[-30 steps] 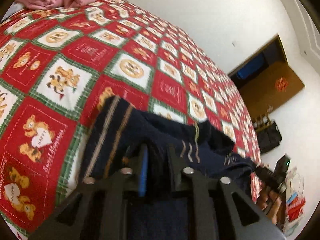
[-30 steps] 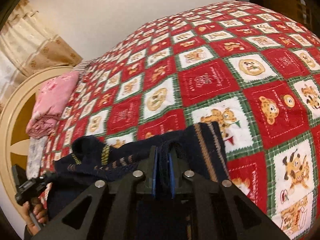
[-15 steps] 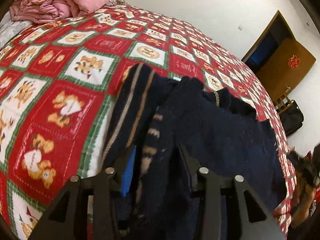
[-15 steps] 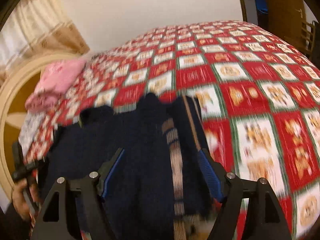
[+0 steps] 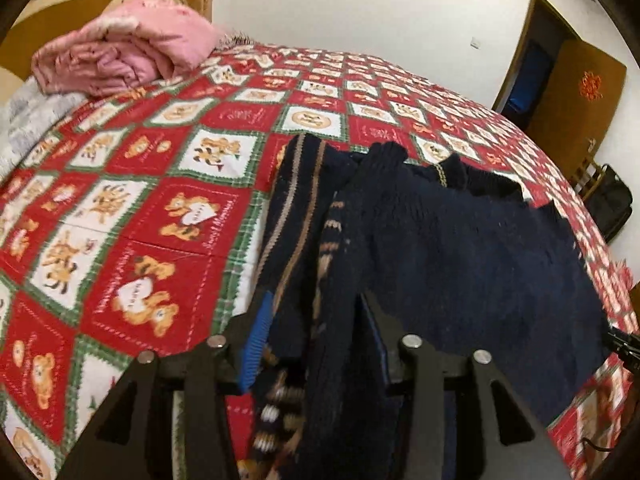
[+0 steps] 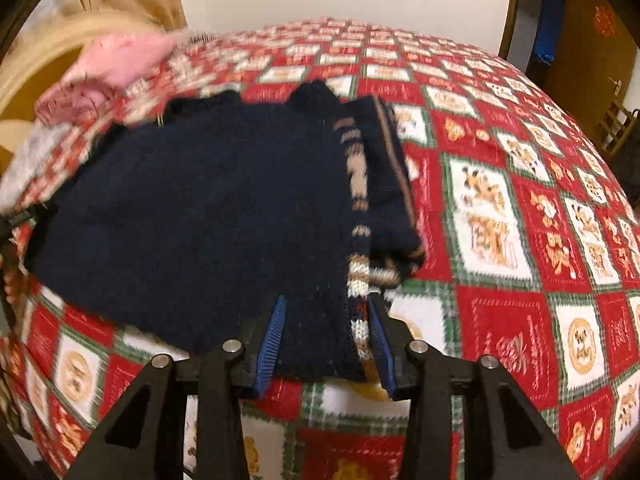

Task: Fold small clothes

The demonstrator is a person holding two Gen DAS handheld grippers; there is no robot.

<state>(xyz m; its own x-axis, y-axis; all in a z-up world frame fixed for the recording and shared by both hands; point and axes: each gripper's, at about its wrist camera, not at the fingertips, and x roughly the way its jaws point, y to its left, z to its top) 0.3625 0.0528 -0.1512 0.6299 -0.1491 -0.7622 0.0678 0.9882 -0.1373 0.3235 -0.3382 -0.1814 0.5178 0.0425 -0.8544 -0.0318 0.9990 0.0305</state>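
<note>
Whereas both grippers had pinched the navy sweater a second before, the left gripper and right gripper now stood wide, fabric loose between their fingers. It lay folded at centre frame on the bedspread, so this fold looked complete.

Left wrist view: low and close behind the left gripper, facing across the bed toward the door | Right wrist view: close behind the right gripper, facing the same wall | Shared: navy sweater, pink bedding, bed.
</note>
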